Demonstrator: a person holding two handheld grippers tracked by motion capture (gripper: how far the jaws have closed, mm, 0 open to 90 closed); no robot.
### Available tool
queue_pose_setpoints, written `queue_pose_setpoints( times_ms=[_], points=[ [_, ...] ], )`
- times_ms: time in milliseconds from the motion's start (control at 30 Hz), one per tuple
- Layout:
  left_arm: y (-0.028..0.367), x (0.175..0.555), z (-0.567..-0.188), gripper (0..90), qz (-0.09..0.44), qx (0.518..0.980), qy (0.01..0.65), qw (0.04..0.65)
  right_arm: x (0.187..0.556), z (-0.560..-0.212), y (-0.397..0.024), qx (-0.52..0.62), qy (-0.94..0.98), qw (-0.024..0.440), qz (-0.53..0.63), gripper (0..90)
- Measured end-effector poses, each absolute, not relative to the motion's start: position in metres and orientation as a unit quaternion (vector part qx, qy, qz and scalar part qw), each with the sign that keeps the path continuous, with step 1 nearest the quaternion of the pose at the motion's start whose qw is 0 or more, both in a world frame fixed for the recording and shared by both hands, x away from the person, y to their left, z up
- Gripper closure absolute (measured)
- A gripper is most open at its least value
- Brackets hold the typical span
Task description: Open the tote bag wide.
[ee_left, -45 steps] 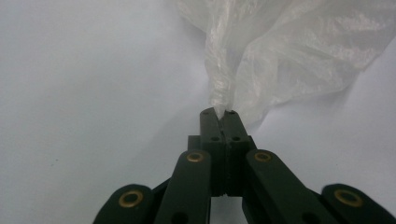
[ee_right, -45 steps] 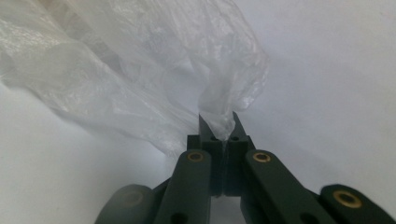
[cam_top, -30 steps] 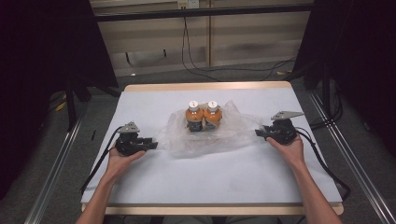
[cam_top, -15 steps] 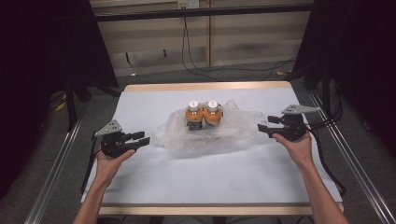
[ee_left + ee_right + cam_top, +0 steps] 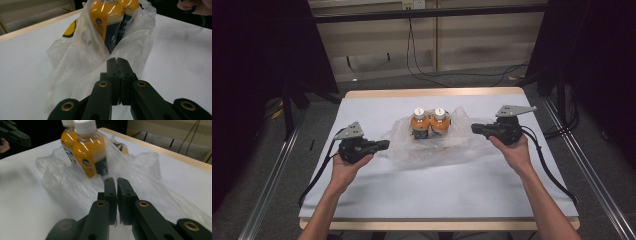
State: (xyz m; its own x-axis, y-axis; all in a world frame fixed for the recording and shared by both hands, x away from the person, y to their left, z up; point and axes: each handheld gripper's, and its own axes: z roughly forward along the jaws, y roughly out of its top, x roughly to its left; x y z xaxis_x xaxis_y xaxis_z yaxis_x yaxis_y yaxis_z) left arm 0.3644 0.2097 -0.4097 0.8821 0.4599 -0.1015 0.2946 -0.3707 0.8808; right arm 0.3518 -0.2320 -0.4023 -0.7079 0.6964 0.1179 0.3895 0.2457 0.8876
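Two orange drink bottles (image 5: 418,122) (image 5: 440,120) with white caps stand side by side inside a clear plastic bag (image 5: 432,149) at the table's middle. My left gripper (image 5: 384,145) has just closed its jaws on the bag's left edge. In the left gripper view the film (image 5: 75,62) runs up into the shut jaws (image 5: 117,60), with a bottle (image 5: 106,17) behind. My right gripper (image 5: 475,128) has likewise just closed on the bag's right edge. There the film (image 5: 62,182) stretches from the bottles (image 5: 90,152) to the jaws (image 5: 116,180).
The white table (image 5: 437,195) has a wooden rim, with bare surface in front of the bag and to both sides. Metal rails run along the floor left and right. Cables lie on the floor behind the table. The other gripper (image 5: 15,135) shows far off in the right gripper view.
Both grippers stood open and farther out half a second ago. They have come in to the bag's edges, shut there and risen, and the film is lifting at both sides.
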Motion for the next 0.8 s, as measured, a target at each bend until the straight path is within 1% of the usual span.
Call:
queue_pose_setpoints(
  times_ms=[100, 233, 400, 500, 533, 700, 800],
  points=[
    [0.199, 0.372, -0.409, 89.7, 0.075, 0.827, 0.228, 0.508, 0.357, -0.400, -0.222, 0.342, 0.781, 0.150, 0.500, 89.9],
    [0.175, 0.388, -0.411, 90.0, 0.065, 0.834, 0.220, 0.502, 0.377, -0.396, -0.202, 0.331, 0.794, 0.141, 0.489, 90.0],
    [0.166, 0.401, -0.422, 90.0, 0.056, 0.835, 0.235, 0.495, 0.390, -0.400, -0.183, 0.326, 0.812, 0.130, 0.466, 90.0],
    [0.162, 0.408, -0.433, 90.0, 0.043, 0.839, 0.235, 0.489, 0.396, -0.405, -0.179, 0.331, 0.818, 0.127, 0.453, 90.0],
    [0.158, 0.411, -0.440, 90.0, 0.037, 0.842, 0.237, 0.483, 0.406, -0.411, -0.179, 0.344, 0.821, 0.126, 0.438, 90.0],
    [0.152, 0.414, -0.447, 90.0, 0.027, 0.839, 0.236, 0.490, 0.418, -0.422, -0.182, 0.359, 0.821, 0.118, 0.428, 90.0],
    [0.148, 0.419, -0.452, 90.0, 0.028, 0.844, 0.235, 0.480, 0.424, -0.426, -0.181, 0.366, 0.811, 0.109, 0.443, 90.0]
  ],
)
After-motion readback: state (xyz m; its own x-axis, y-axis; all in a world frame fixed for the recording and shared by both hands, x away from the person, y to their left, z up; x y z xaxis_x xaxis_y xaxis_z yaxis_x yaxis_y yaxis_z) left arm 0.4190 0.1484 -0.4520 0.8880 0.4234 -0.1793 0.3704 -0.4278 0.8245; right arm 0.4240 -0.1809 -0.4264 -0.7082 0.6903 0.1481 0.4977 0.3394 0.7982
